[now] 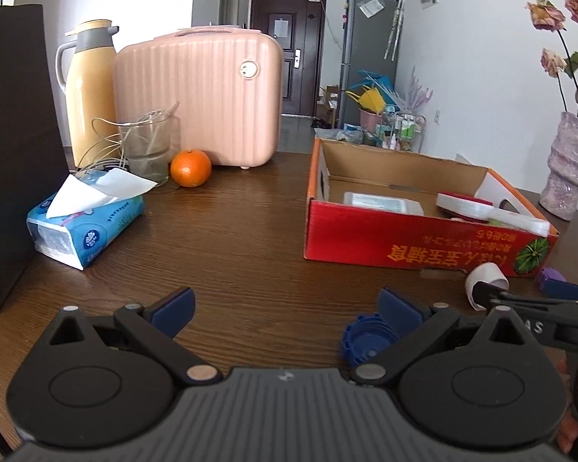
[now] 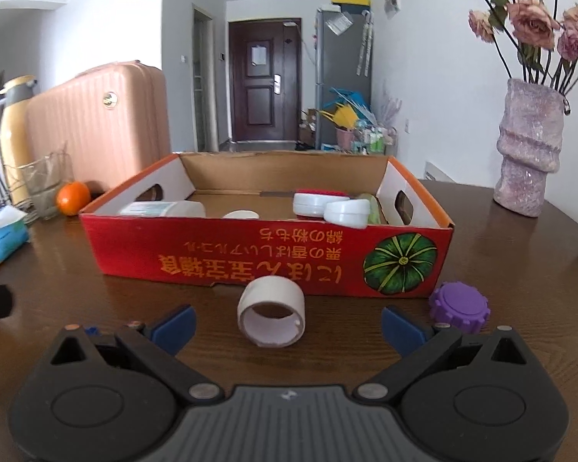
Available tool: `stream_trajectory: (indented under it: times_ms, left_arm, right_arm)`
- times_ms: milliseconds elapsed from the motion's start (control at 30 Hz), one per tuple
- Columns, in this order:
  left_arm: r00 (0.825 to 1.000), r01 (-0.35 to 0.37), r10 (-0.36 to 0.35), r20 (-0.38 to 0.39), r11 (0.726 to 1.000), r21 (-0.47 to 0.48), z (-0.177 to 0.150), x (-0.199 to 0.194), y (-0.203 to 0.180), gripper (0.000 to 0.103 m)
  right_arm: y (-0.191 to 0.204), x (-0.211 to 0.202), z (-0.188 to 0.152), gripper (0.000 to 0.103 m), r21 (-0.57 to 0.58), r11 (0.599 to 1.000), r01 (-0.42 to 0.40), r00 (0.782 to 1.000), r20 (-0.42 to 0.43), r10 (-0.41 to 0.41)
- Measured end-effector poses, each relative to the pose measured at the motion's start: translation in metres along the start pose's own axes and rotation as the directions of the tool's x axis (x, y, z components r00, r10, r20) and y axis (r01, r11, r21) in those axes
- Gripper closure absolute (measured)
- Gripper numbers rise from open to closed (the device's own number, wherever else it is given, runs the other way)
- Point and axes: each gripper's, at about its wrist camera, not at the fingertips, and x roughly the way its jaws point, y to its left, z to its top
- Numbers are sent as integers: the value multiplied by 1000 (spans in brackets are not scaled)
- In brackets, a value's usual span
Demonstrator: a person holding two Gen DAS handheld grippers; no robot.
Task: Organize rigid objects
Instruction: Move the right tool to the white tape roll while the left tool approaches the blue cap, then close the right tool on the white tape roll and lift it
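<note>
Dark wooden table (image 2: 135, 300) carried a red cardboard box (image 2: 266, 258) holding white containers (image 2: 327, 204). Before it lay a tape roll (image 2: 271, 315), centred ahead of the wide, empty right claw (image 2: 287, 325); left claw (image 1: 287, 310) likewise gaped beside a blue cap (image 1: 362, 340).

Both cameras sit low over the surface (image 1: 250, 231), each looking forward along its own tongs toward the far door (image 2: 264, 81). The left view stands further left and back, so the red box (image 1: 412, 238) lies to its right at middle distance, with the case (image 1: 200, 96) and orange (image 1: 190, 167) ahead. The right view faces the box (image 2: 266, 246) squarely and close, with the white ring (image 2: 271, 312) between the tips of its tongs. Both share the box, case, orange (image 2: 73, 198), vase (image 2: 528, 150) and, probably, that ring (image 1: 485, 285), half hidden at the left view's right edge.
</note>
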Motion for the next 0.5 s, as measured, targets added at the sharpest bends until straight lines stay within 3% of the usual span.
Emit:
stream_trajectory:
  times_ms: [333,367,467,500]
  left_arm:
    - [1000,2,-2,-2,1000,4,1,1,-1,0]
    - [1000,1,-1,-3,1000,3,1,1,-1,0]
    - [1000,1,-1,-5,1000,2,0,2,-1,0]
    - [1000,1,-1,-5,1000,2,0,2,-1,0]
  right_arm:
    - [8,32,9,12,29,999,44,998,-56,-42]
    - [8,35,10,19,29,999,46,997,-65,-44]
    - [6,39,9,60,43,999,12,995,-103,-8]
    - [5,38,8,61,50,999,4,994,-106,2]
